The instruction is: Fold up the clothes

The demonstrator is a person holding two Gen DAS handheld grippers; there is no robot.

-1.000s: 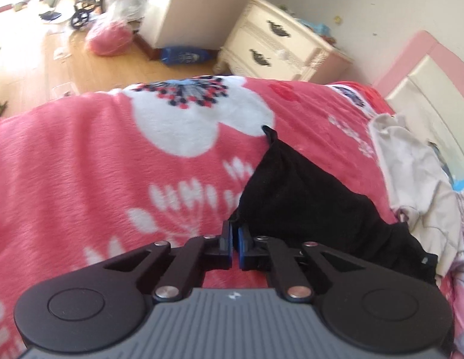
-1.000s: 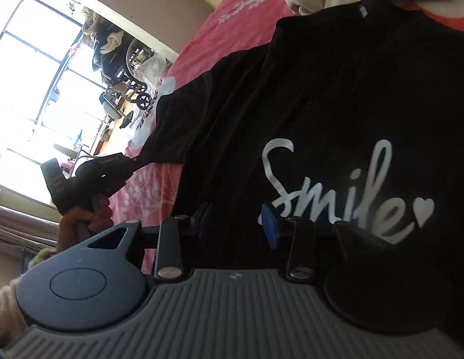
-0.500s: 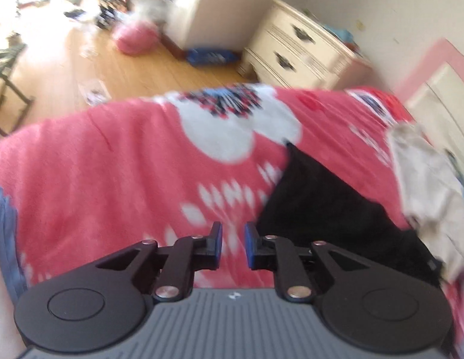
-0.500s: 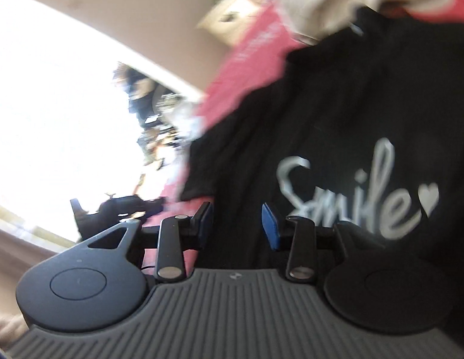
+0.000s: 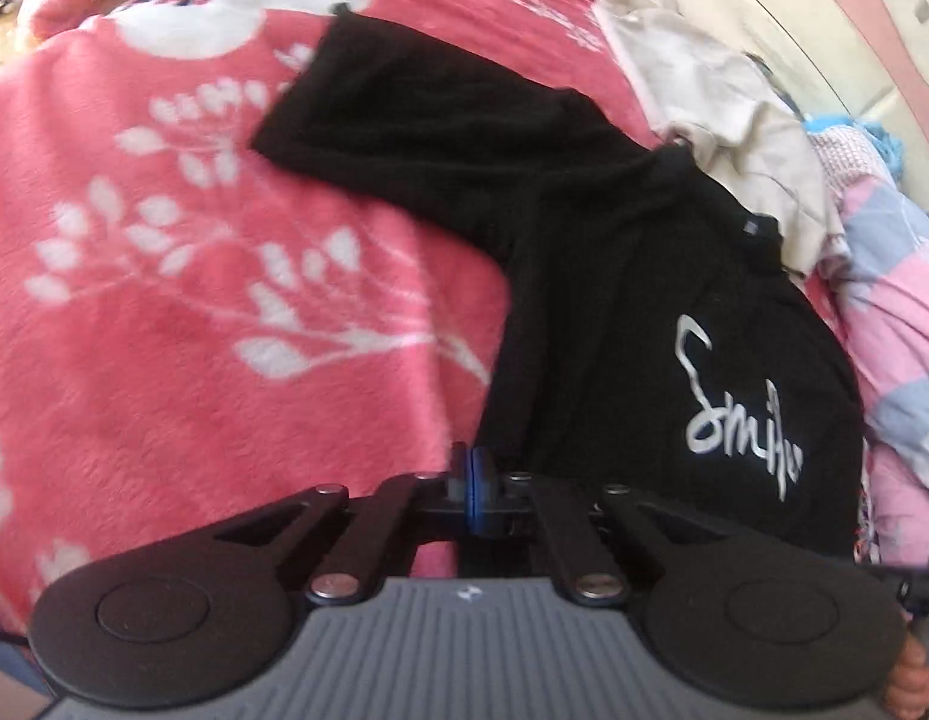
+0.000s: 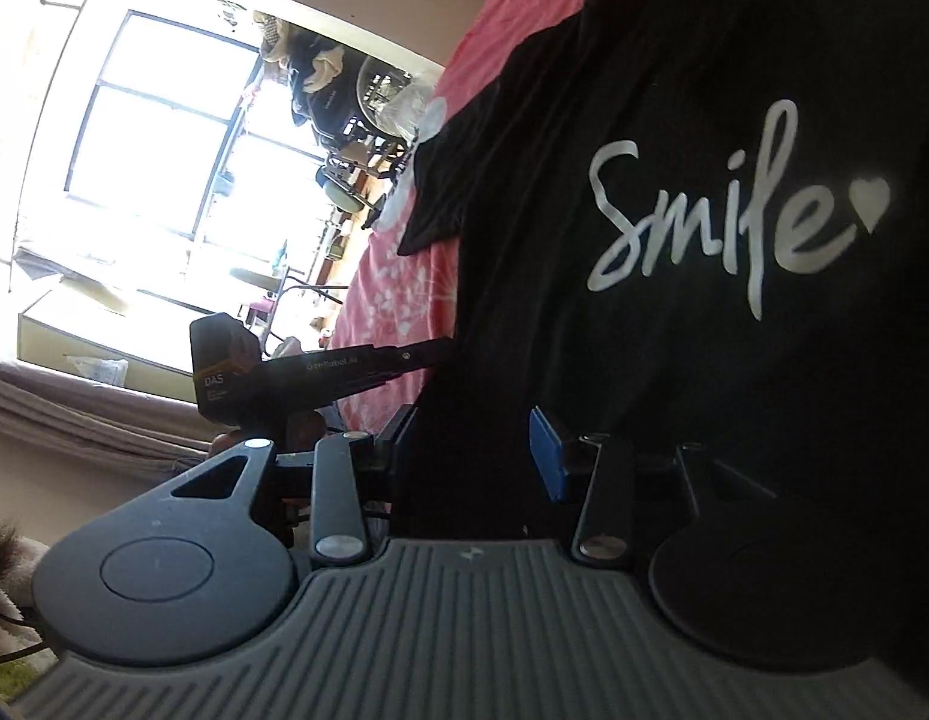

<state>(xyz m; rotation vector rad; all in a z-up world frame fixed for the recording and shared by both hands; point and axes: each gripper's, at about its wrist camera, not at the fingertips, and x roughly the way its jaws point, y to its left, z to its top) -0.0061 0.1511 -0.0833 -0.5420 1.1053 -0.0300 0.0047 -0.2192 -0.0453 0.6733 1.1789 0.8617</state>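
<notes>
A black T-shirt (image 5: 614,276) with white "Smile" lettering lies face up on the red flowered blanket (image 5: 194,300), its sleeve (image 5: 404,96) spread to the far left. My left gripper (image 5: 473,480) is shut, and its blue pads meet right at the shirt's near side edge. In the right wrist view that left gripper (image 6: 446,349) reaches the same edge of the T-shirt (image 6: 674,90) from the left. My right gripper (image 6: 473,450) hovers low over the shirt's lower part. Its jaws are opening, with black cloth lying between them and no pad pressing on it.
A crumpled cream garment (image 5: 722,108) lies past the shirt's collar, next to a pink checked quilt (image 5: 896,312) and the bed's headboard (image 5: 824,18). A bright window (image 6: 164,138) and cluttered floor (image 6: 356,138) lie beyond the bed's far edge.
My left gripper let go of the sleeve, opened, swung back along the shirt's side and shut at its near edge. The right gripper sank closer to the shirt and its jaws widened slightly.
</notes>
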